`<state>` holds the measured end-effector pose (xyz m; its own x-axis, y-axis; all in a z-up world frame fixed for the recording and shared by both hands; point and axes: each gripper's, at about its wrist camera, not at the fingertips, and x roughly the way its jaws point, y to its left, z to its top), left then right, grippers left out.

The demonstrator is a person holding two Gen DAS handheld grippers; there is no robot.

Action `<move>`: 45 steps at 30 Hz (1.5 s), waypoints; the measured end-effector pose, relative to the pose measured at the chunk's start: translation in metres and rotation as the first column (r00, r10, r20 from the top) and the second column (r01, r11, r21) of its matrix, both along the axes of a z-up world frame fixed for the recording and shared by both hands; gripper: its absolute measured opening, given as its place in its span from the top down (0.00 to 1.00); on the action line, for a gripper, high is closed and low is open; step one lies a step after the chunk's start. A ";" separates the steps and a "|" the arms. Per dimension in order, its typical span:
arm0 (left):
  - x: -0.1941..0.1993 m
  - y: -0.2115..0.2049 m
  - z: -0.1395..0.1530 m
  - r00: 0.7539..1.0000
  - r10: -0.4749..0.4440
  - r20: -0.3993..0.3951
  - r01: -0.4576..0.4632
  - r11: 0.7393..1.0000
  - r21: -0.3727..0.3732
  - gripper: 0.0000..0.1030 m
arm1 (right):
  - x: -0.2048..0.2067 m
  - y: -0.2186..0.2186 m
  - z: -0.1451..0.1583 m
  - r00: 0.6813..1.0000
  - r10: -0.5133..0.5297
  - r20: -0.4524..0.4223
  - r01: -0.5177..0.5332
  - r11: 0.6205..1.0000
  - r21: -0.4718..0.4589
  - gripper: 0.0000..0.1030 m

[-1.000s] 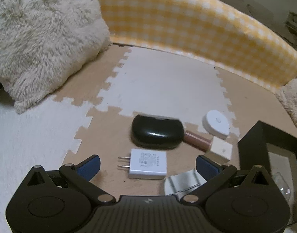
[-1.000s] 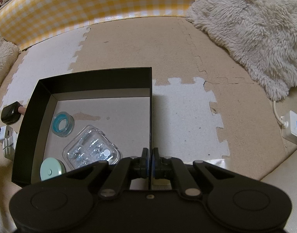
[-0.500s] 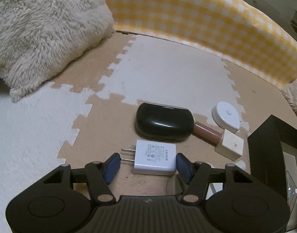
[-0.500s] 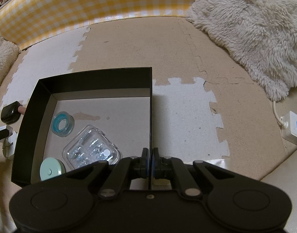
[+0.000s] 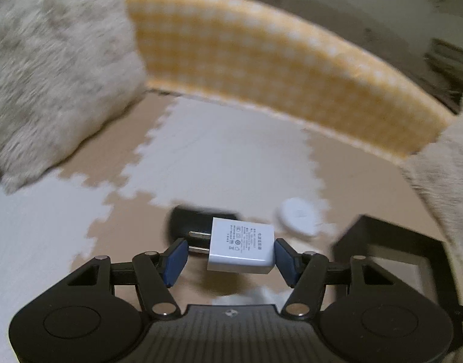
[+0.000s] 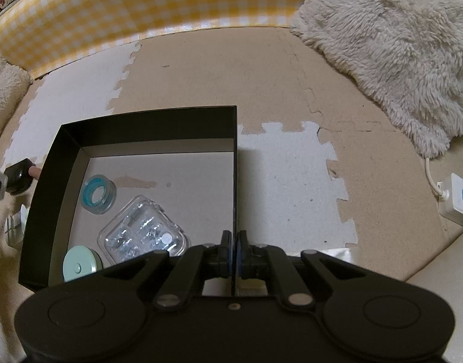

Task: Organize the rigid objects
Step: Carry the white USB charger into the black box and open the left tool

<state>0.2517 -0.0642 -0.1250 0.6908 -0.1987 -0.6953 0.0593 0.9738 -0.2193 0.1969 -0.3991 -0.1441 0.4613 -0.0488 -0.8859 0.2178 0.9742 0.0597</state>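
Observation:
My left gripper (image 5: 229, 255) is shut on a white plug adapter (image 5: 242, 249) and holds it lifted above the mat, prongs pointing left. Below it lie a black oval case (image 5: 183, 222) and a white round disc (image 5: 299, 216). The black box (image 5: 388, 248) is at the right. My right gripper (image 6: 233, 252) is shut on the right wall of the black box (image 6: 235, 163). Inside the box are a blue ring (image 6: 98, 193), a clear plastic case (image 6: 143, 231) and a mint round tin (image 6: 80, 264).
A yellow checked barrier (image 5: 276, 69) runs along the back. Fluffy cushions lie at the left (image 5: 49, 69) and at the right in the right wrist view (image 6: 391, 45). A white power strip (image 6: 458, 199) lies at the far right. The floor is puzzle foam mat (image 6: 292, 175).
My left gripper closed on the plug adapter and lifted it off the mat; the view tilted up. My right gripper has stayed shut on the box wall.

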 end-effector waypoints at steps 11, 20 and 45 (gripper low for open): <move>-0.032 -0.074 0.023 0.968 -0.248 0.030 0.250 0.965 -0.076 0.39 | 0.000 0.000 0.000 1.000 0.000 -0.001 0.000 1.000 0.001 0.96; -0.058 -0.131 0.011 0.912 -0.410 -0.017 0.402 0.902 -0.159 0.39 | -0.001 -0.005 0.009 0.999 -0.022 0.039 0.021 0.999 0.024 0.97; -0.070 -0.208 -0.023 0.883 -0.455 -0.113 0.425 0.878 -0.218 0.39 | -0.001 -0.021 0.010 0.999 -0.043 0.031 0.039 0.992 0.120 0.95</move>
